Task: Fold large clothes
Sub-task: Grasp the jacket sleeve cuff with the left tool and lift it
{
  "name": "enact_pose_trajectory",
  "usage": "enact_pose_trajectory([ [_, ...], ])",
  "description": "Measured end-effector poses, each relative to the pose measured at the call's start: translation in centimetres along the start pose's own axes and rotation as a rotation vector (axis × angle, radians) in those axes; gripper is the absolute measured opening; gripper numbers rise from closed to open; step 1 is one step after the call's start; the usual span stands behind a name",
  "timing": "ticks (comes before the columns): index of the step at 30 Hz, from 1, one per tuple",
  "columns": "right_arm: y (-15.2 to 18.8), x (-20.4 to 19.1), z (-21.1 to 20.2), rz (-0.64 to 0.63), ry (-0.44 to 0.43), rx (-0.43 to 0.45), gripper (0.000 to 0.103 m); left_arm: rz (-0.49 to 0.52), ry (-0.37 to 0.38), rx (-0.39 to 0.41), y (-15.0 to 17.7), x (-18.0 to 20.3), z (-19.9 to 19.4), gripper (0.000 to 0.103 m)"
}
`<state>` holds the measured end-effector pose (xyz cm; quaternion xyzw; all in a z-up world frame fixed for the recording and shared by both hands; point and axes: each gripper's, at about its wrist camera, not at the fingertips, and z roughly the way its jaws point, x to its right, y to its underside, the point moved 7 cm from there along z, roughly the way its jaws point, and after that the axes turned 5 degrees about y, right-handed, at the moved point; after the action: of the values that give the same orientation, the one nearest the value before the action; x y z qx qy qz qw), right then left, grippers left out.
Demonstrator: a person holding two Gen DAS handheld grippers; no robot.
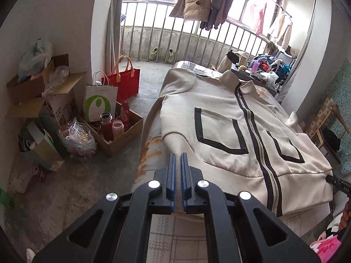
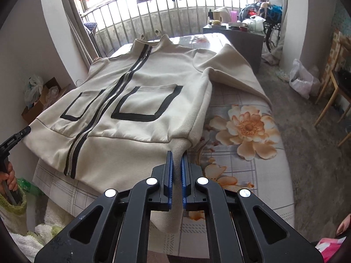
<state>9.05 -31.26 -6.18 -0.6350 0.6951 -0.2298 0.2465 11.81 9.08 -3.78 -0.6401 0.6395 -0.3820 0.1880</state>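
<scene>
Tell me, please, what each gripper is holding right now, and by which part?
Both grip the cream jacket: the left gripper holds a sleeve cuff on its own side, and the right gripper holds the sleeve cuff at the hem corner on its side.

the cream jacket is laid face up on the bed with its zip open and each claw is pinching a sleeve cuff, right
Not quite: the zip is closed, running shut from collar to hem, as the right wrist view shows. The rest holds: the jacket lies face up on the bed, the right claw is pinching one sleeve cuff and the left claw the other.
</scene>
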Motion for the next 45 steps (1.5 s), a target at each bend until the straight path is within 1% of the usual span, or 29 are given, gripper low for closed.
enact_pose_trajectory([
  [4, 1.0, 1.6, -2.1, 0.017, 0.004, 0.005, 0.004, 0.037, 0.002, -0.023, 2.1, 1.5, -1.8, 0.004],
  [9, 3.5, 3.0, -3.9, 0.030, 0.020, -0.014, 0.004, 0.001, 0.003, -0.058, 5.3, 1.4, -3.7, 0.004],
  [13, 5.5, 3.5, -3.1, 0.058, 0.024, -0.059, 0.004, -0.024, -0.006, -0.103, 7.9, 1.1, -4.5, 0.004],
  [17, 6.7, 4.3, -1.1, 0.088, 0.030, -0.108, 0.005, -0.038, -0.023, -0.151, 9.6, 0.5, -3.8, 0.004],
  [19, 6.7, 5.0, -0.1, 0.110, 0.038, -0.135, 0.009, -0.046, -0.019, -0.177, 10.1, 0.2, -3.2, 0.005],
  [20, 6.7, 5.3, 0.0, 0.109, 0.051, -0.150, 0.013, -0.046, -0.015, -0.187, 10.2, 0.0, -3.1, 0.006],
  [21, 6.6, 5.5, -0.1, 0.097, 0.078, -0.155, 0.017, -0.048, -0.005, -0.194, 10.2, -0.1, -3.1, 0.009],
  [22, 6.5, 5.8, -0.5, 0.077, 0.111, -0.145, 0.021, -0.050, 0.008, -0.201, 10.0, -0.3, -3.2, 0.009],
  [23, 5.9, 6.0, -1.2, 0.054, 0.148, -0.128, 0.033, -0.056, 0.026, -0.203, 9.8, -0.3, -3.4, 0.010],
  [24, 5.5, 6.1, -1.9, 0.039, 0.171, -0.107, 0.047, -0.066, 0.038, -0.201, 9.7, -0.5, -3.7, 0.013],
  [25, 4.9, 6.1, -2.7, 0.034, 0.181, -0.081, 0.048, -0.074, 0.040, -0.193, 9.4, -0.9, -4.0, 0.015],
  [27, 3.5, 6.1, -3.9, 0.037, 0.168, -0.034, 0.055, -0.094, 0.044, -0.172, 8.7, -1.6, -4.3, 0.026],
  [28, 2.6, 5.8, -4.2, 0.036, 0.157, -0.013, 0.058, -0.106, 0.040, -0.159, 8.1, -2.1, -4.3, 0.028],
  [29, 1.9, 5.5, -4.6, 0.028, 0.142, 0.007, 0.064, -0.118, 0.037, -0.146, 7.4, -2.7, -4.2, 0.033],
  [31, -0.1, 3.2, -3.9, -0.009, 0.093, 0.033, 0.067, -0.148, 0.030, -0.124, 5.6, -4.0, -3.5, 0.041],
  [33, -2.1, 0.0, -2.5, -0.060, 0.019, 0.034, 0.076, -0.191, 0.031, -0.094, 3.5, -5.6, -2.7, 0.056],
  [34, -2.8, -1.7, -1.7, -0.087, -0.013, 0.026, 0.077, -0.227, 0.044, -0.072, 2.1, -6.5, -2.2, 0.060],
  [35, -3.7, -3.8, -0.5, -0.124, -0.046, 0.014, 0.078, -0.264, 0.063, -0.057, 1.1, -7.4, -1.6, 0.067],
  [37, -4.7, -7.7, 1.3, -0.197, -0.106, -0.004, 0.080, -0.349, 0.128, -0.048, -0.8, -9.2, 0.3, 0.070],
  [39, -5.7, -11.3, 3.6, -0.259, -0.153, -0.027, 0.081, -0.452, 0.207, -0.065, -2.2, -11.1, 2.8, 0.073],
  [41, -6.2, -14.2, 5.7, -0.310, -0.186, -0.061, 0.081, -0.608, 0.302, -0.102, -2.8, -13.3, 6.1, 0.073],
  [43, -6.2, -16.4, 7.9, -0.344, -0.194, -0.102, 0.081, -0.794, 0.436, -0.154, -2.7, -15.5, 9.9, 0.073],
  [44, -6.3, -17.3, 8.9, -0.354, -0.199, -0.121, 0.081, -0.893, 0.485, -0.185, -2.3, -16.5, 11.8, 0.073],
  [45, -6.3, -17.9, 9.9, -0.361, -0.199, -0.142, 0.081, -0.978, 0.519, -0.211, -1.8, -17.5, 13.6, 0.073],
])
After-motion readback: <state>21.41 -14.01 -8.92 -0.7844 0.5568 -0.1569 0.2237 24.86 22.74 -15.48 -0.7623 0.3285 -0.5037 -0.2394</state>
